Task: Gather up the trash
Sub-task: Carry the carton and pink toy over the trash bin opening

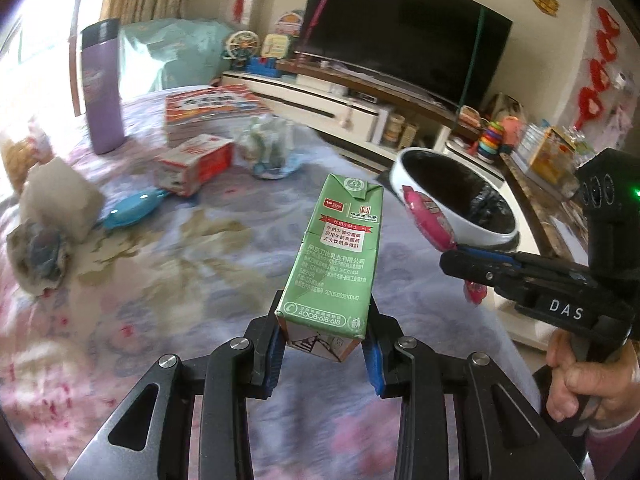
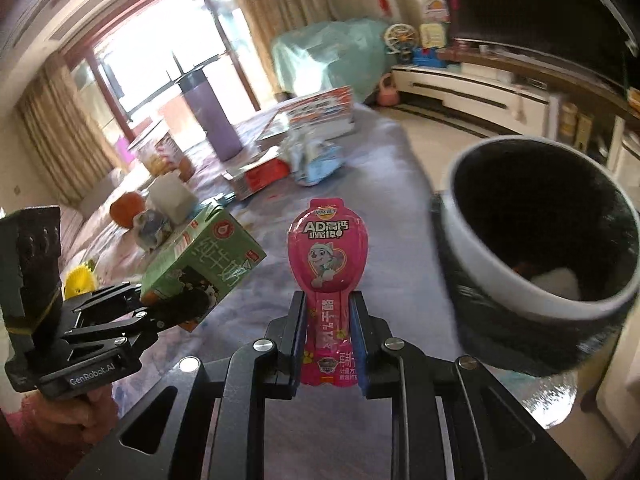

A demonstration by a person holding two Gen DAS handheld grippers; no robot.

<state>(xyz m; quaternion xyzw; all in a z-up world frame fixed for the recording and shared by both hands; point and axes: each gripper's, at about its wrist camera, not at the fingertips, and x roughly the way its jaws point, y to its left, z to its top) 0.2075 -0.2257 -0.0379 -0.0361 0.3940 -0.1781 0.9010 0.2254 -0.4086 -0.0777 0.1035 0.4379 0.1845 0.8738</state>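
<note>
My left gripper (image 1: 325, 336) is shut on the base of a green milk carton (image 1: 334, 256), which stands up above the flowered tablecloth. From the right wrist view the same carton (image 2: 204, 264) shows at the left in that gripper (image 2: 160, 312). My right gripper (image 2: 327, 320) is shut on the lower strip of a pink cheese-stick wrapper (image 2: 326, 256). In the left wrist view the wrapper (image 1: 428, 216) is held by the right gripper (image 1: 452, 260) just before the bin. The white bin with a black liner (image 2: 472, 216) (image 1: 404, 168) stands open off the table's right edge.
On the table lie a purple flask (image 1: 102, 88), a red and white box (image 1: 192, 164), a stack of books (image 1: 212, 108), a crumpled clear wrapper (image 1: 268, 148), a blue dish (image 1: 128, 210) and a tissue block (image 1: 56, 196). A TV (image 1: 400, 36) and low cabinet (image 1: 344, 108) stand behind.
</note>
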